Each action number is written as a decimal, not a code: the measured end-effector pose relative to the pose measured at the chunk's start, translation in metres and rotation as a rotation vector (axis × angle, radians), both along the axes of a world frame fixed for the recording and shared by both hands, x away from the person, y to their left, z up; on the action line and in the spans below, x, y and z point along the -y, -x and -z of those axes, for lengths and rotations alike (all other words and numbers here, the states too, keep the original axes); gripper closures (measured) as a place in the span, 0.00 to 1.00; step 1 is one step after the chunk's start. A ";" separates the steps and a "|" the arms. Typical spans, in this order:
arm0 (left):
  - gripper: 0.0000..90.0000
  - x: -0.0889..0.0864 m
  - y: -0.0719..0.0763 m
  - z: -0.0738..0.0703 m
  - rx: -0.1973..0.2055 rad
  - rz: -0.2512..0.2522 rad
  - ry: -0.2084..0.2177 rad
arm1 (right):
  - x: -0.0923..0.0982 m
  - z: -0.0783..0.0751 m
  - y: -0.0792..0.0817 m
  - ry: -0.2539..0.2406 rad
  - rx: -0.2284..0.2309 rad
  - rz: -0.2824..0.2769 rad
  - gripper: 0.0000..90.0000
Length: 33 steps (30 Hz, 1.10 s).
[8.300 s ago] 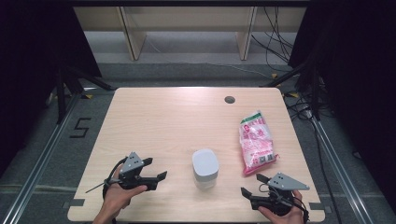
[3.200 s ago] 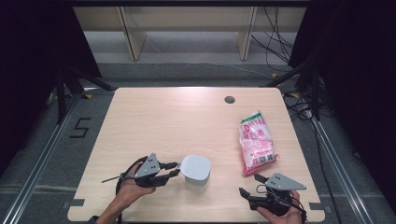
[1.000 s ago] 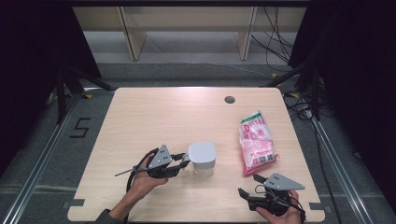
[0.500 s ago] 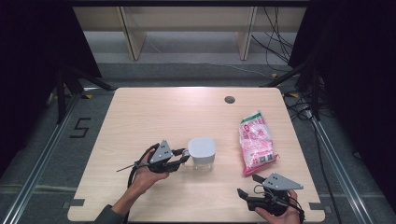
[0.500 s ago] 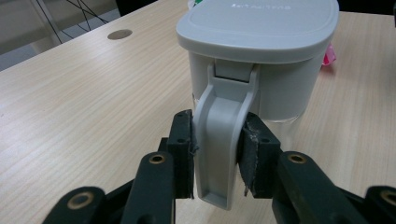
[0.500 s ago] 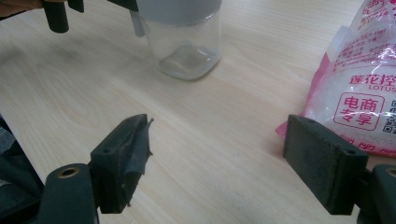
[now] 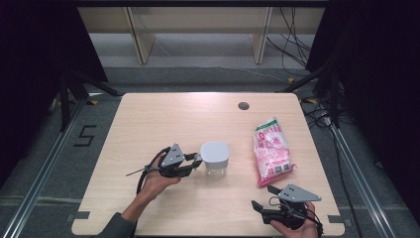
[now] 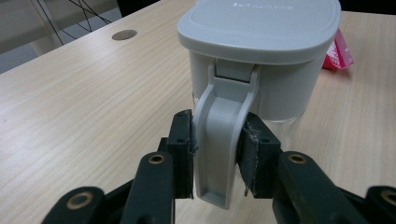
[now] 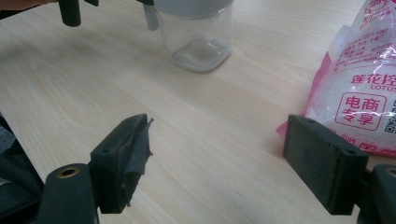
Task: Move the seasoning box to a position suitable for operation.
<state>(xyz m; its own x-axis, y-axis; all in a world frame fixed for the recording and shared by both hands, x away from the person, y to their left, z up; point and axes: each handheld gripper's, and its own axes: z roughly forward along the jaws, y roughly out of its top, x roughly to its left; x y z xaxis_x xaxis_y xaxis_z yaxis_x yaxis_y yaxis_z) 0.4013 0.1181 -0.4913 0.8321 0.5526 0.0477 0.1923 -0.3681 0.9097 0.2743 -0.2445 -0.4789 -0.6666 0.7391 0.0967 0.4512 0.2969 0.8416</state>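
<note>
containers: one clear plastic jar with grey lid [image 7: 215, 157] stood mid-table, toward the near edge | bags: one pink-printed plastic bag [image 7: 271, 151] laid near right edge | left gripper [image 7: 194, 162] clamped on jar's grey latch [image 8: 223, 140] | right gripper [image 9: 224, 158] held wide, nothing gripped, near-right corner

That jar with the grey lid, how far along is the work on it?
The left gripper has its fingers closed on the side clasp of the jar, so the grasp looks done. The lid is on and the jar looks empty. The pink bag lies sealed and untouched beside it, and the right gripper waits open. Likely opening and filling are left.
</note>
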 end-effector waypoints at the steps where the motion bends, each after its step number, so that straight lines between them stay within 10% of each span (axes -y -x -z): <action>1: 0.75 -0.001 -0.001 0.000 -0.001 0.005 0.003 | 0.000 0.000 0.000 0.009 0.000 0.005 0.26; 6: 0.74 -0.009 -0.009 0.003 -0.054 0.030 0.050 | 0.001 -0.001 0.000 0.014 -0.005 -0.011 0.26; 19: 0.69 -0.011 -0.012 0.002 -0.035 0.024 0.034 | 0.001 0.000 0.002 -0.004 -0.009 0.020 0.26; 33: 0.48 -0.021 0.016 -0.025 -0.036 0.015 0.015 | 0.006 0.000 0.002 0.006 0.013 0.020 0.25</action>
<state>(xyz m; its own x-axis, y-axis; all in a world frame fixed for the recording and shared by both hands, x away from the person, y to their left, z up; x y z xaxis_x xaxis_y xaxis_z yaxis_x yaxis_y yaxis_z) 0.3857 0.1388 -0.4666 0.8415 0.5402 0.0095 0.2191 -0.3572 0.9080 0.2723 -0.2504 -0.4785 -0.6532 0.7525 0.0835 0.4459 0.2932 0.8457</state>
